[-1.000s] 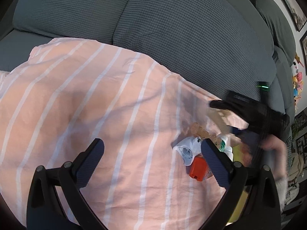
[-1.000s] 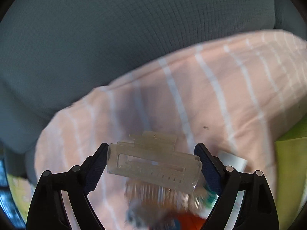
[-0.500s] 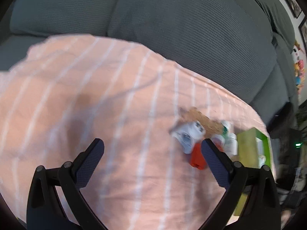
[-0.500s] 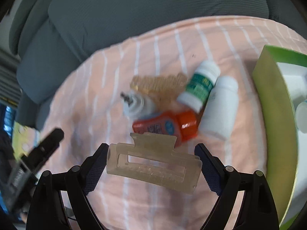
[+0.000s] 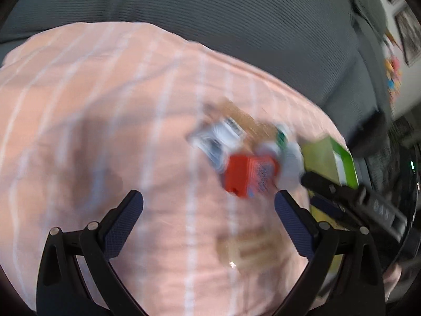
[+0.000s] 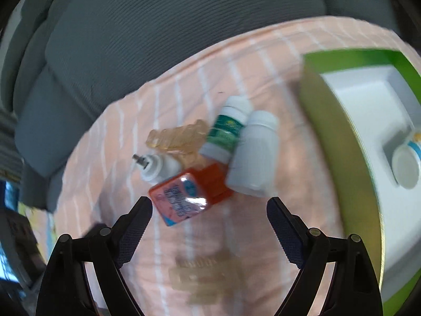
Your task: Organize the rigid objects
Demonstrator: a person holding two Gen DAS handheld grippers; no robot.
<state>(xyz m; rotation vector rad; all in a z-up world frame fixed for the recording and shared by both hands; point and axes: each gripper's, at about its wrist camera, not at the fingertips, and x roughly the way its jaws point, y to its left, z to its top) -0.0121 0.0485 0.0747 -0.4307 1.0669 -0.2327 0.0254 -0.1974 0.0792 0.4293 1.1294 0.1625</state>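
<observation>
Hovering over the striped peach cloth (image 5: pixel 79 105) with the left gripper (image 5: pixel 209 200) spread wide, clamping nothing. Holds the right gripper (image 6: pixel 209 205) likewise apart and empty above a pale translucent hair claw (image 6: pixel 208 276), blurred, low between the fingers and clear of both pads; cannot tell whether resting on the cloth. Finds beyond, bunched together, a white spray bottle (image 6: pixel 158 168), an amber hair claw (image 6: pixel 176 137), an orange bottle (image 6: pixel 189 194), a green-labelled pill bottle (image 6: pixel 229 129) and a plain white bottle (image 6: pixel 255 155). Ends at far right with an open green box (image 6: pixel 329 131), a white tub (image 6: pixel 405 168) inside.
</observation>
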